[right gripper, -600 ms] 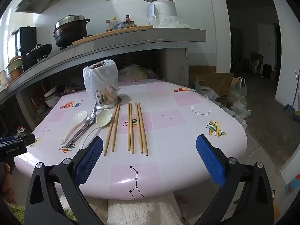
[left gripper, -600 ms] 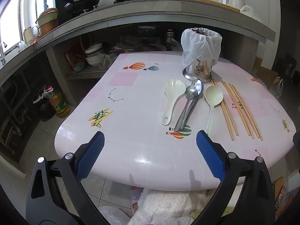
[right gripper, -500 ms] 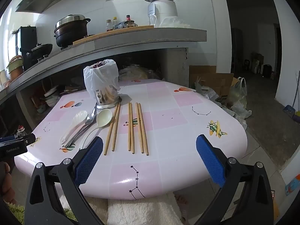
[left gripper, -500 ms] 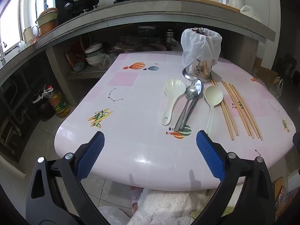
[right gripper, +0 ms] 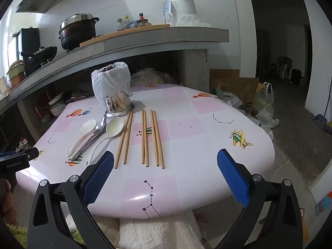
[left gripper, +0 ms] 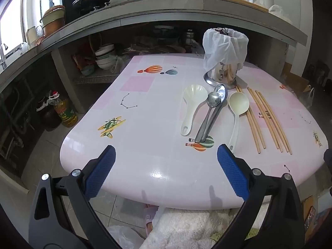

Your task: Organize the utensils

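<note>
While both tools hang short of the near bench edge, nothing is gripped.
Left tool [left gripper: 166,170]: jaws spread wide, empty; blue pads over near edge of pink bench [left gripper: 149,95].
Right tool [right gripper: 165,173]: jaws wide too, empty; its left pad hides lower end of cream ladle [right gripper: 113,127] handle.
Holder [right gripper: 116,100]: steel cup at far side of bench, white bag draped over rim; contents hard to make out thru bag.
Spoons: white rice paddle [left gripper: 192,105], 2 steel spoons [left gripper: 212,112] overlapping, ladle beside, all in front of holder.
Chopsticks [right gripper: 144,137]: 3 pairs, flat, right of ladle; far tips of leftmost pair touch holder base.
Person: hand [right gripper: 6,203] cut off at left frame edge of right-wrist view.
</note>
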`<control>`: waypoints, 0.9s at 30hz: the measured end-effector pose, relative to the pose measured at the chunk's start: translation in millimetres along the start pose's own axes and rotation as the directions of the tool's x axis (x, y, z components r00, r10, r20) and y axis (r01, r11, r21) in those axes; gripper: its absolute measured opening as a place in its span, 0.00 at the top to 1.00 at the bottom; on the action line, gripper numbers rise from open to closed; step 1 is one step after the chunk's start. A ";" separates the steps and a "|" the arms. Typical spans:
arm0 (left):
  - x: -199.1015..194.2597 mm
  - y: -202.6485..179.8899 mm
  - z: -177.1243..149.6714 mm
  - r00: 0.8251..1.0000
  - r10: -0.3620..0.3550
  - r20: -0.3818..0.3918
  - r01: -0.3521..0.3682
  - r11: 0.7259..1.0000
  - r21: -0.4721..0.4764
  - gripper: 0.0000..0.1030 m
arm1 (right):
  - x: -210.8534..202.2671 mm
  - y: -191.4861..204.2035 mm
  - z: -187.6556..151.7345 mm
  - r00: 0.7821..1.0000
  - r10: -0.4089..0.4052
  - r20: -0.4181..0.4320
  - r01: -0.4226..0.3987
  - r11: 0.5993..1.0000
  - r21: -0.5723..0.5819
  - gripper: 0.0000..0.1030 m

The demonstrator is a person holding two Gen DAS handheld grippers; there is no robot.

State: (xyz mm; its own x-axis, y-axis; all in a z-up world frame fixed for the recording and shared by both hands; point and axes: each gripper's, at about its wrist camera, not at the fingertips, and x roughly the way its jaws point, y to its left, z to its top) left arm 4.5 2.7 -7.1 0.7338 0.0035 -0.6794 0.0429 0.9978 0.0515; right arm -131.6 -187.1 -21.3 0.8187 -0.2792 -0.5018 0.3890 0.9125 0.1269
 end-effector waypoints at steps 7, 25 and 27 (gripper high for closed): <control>0.1 2.3 -0.3 1.000 0.000 -0.005 0.000 1.000 -0.005 0.08 | -0.6 -0.8 2.7 1.000 0.000 -0.013 0.000 1.000 0.000 0.06; -0.1 7.3 2.7 1.000 -0.001 -0.008 0.001 1.000 -0.017 0.08 | -0.5 -1.3 6.2 1.000 -0.006 -0.018 0.006 1.000 -0.001 0.06; 0.0 7.1 2.4 1.000 -0.001 -0.008 0.001 1.000 -0.016 0.08 | -0.2 -2.0 5.7 1.000 -0.005 -0.018 0.005 1.000 0.000 0.06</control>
State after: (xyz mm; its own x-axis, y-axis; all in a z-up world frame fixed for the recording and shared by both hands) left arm 6.4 9.6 -5.0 0.7286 0.0032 -0.6850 0.0325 0.9987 0.0393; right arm -130.1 -190.5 -16.6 0.8089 -0.2787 -0.5177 0.3932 0.9111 0.1239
